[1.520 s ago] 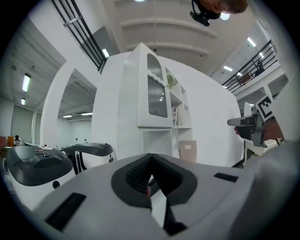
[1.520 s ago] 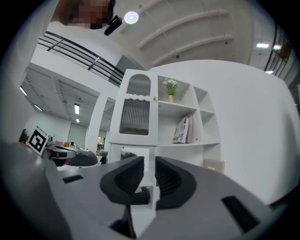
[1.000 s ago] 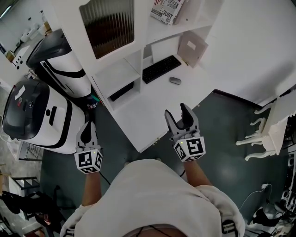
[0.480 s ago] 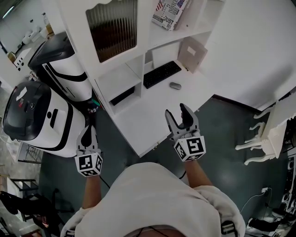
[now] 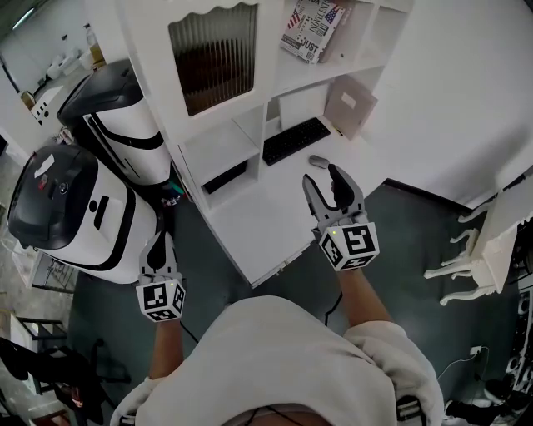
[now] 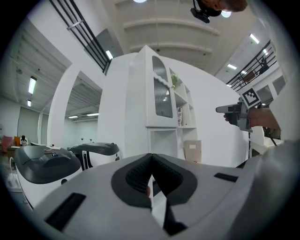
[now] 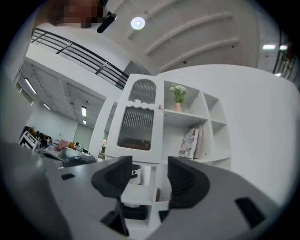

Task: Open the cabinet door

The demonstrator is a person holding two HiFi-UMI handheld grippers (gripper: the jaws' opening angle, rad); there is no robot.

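The cabinet door (image 5: 212, 62), white-framed with ribbed dark glass, is closed at the upper left of the white shelf unit; it also shows ahead in the right gripper view (image 7: 136, 129) and in the left gripper view (image 6: 161, 96). My right gripper (image 5: 331, 185) is held over the desk's front part, pointing at the shelf unit and well short of the door. Its jaws stand open, have just been closing a little, and hold nothing. My left gripper (image 5: 158, 243) hangs low at the left beside the desk, shut and empty.
Two white-and-black machines (image 5: 75, 200) stand left of the shelf unit. On the desk (image 5: 250, 225) lie a keyboard (image 5: 296, 140) and a mouse (image 5: 319, 160). A book (image 5: 312, 25) leans on the open shelf; a potted plant (image 7: 178, 96) stands above. A white chair (image 5: 491, 241) is at the right.
My right gripper has risen and moved forward over the desk toward the shelf unit. The left gripper has stayed where it was.
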